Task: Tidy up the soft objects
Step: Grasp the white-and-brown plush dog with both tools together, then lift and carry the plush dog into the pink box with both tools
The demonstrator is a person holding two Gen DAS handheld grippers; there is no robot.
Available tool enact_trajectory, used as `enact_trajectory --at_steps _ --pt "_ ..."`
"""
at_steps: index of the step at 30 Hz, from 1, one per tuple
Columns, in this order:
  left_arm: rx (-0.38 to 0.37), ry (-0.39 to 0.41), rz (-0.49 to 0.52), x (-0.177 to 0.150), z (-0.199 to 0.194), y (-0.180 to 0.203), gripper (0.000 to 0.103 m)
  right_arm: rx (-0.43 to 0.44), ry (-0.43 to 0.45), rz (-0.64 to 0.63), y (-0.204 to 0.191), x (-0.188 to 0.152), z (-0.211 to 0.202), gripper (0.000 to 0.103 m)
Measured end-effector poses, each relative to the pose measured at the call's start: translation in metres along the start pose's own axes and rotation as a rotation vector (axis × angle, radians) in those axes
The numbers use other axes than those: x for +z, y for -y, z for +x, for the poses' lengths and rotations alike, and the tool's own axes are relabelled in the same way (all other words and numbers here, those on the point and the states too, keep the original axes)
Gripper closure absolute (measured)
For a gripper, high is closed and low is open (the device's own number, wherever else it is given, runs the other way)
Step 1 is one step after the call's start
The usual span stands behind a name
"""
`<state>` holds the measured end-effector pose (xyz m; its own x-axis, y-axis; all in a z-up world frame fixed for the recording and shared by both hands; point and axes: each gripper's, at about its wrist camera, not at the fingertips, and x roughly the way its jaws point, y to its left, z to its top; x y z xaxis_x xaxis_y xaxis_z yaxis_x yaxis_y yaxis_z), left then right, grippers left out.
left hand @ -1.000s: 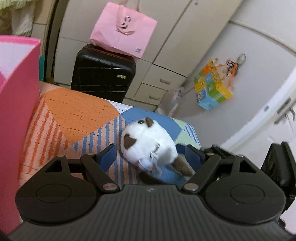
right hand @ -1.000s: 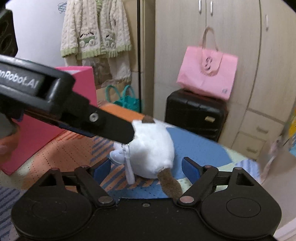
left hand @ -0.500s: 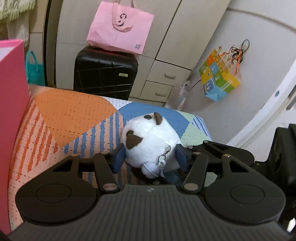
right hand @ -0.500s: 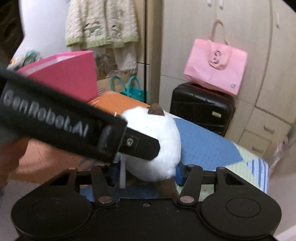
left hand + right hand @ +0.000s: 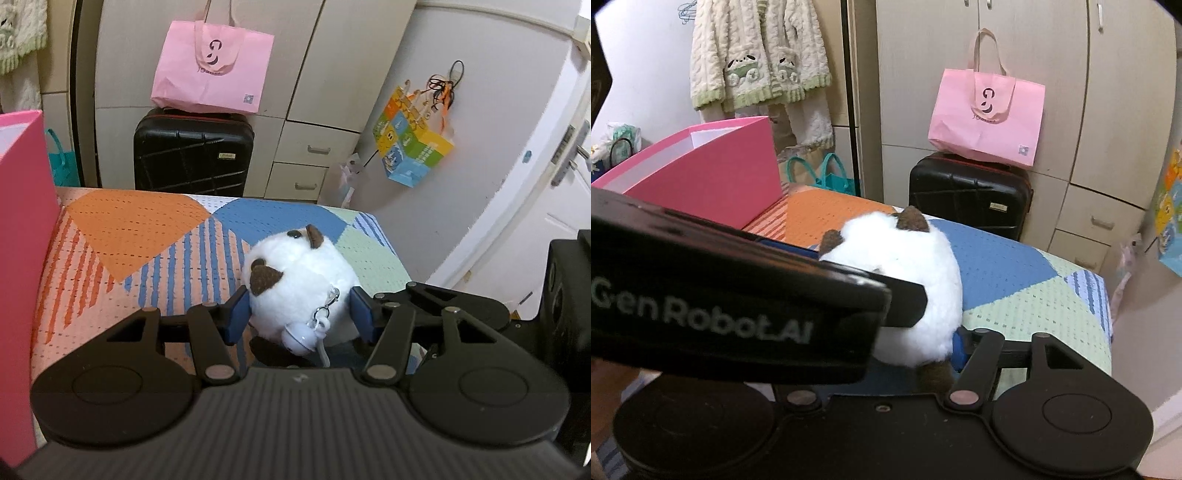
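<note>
A round white plush toy (image 5: 299, 280) with brown ears and a small bell charm on a clip sits over the patterned bedspread (image 5: 140, 236). My left gripper (image 5: 297, 314) is shut on it, blue pads pressed into both sides. In the right wrist view the same plush toy (image 5: 916, 280) lies between my right gripper's fingers (image 5: 956, 350). My right gripper (image 5: 905, 354) is closed in on it, the right pad touching it; the left gripper's black body hides its left finger. A pink open box (image 5: 713, 181) stands on the bed at the left.
A black suitcase (image 5: 192, 155) with a pink paper bag (image 5: 210, 77) on top stands behind the bed by the wardrobe drawers. A colourful bag (image 5: 410, 147) hangs on the door at right. A knitted cardigan (image 5: 757, 55) hangs at the back left.
Both grippers closed on the plush toy, which now sits upright and raised between the pads. The left gripper's body has come further across the right wrist view.
</note>
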<state>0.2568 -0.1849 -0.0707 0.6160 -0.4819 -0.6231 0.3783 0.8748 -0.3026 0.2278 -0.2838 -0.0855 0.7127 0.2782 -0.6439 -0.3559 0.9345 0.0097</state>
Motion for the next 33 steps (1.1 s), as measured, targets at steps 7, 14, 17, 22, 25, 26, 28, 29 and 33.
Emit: enact_trajectory --at_steps 7,14,17,22,25,26,28,29,33 --pt "-0.046 -0.019 0.009 -0.01 -0.031 0.002 0.047 0.004 0.03 0.032 -0.016 -0.004 -0.029 0.026" --pt "-0.079 -0.022 0.032 -0.023 -0.072 0.004 0.047 -0.001 0.081 0.042 -0.04 -0.01 -0.061 0.024" --pt "-0.084 -0.013 0.048 -0.026 -0.091 0.004 0.047 0.001 0.103 0.033 -0.053 -0.013 -0.076 0.026" --pt "-0.091 -0.018 0.046 -0.03 -0.124 -0.001 0.047 0.008 0.117 0.011 -0.079 -0.009 -0.097 0.026" --pt "-0.092 0.015 0.054 -0.031 -0.148 -0.003 0.047 0.004 0.143 -0.014 -0.098 -0.004 -0.113 0.026" --pt "-0.093 0.025 0.056 -0.031 -0.156 -0.004 0.047 0.005 0.149 -0.022 -0.104 -0.002 -0.119 0.026" --pt "-0.093 0.047 0.06 -0.032 -0.171 -0.006 0.047 0.011 0.159 -0.031 -0.115 0.002 -0.127 0.024" --pt "-0.094 0.058 0.061 -0.032 -0.178 -0.008 0.047 0.012 0.165 -0.035 -0.121 0.006 -0.131 0.024" --pt "-0.109 0.092 0.06 -0.032 -0.203 -0.021 0.046 0.022 0.195 -0.065 -0.145 0.018 -0.142 0.017"
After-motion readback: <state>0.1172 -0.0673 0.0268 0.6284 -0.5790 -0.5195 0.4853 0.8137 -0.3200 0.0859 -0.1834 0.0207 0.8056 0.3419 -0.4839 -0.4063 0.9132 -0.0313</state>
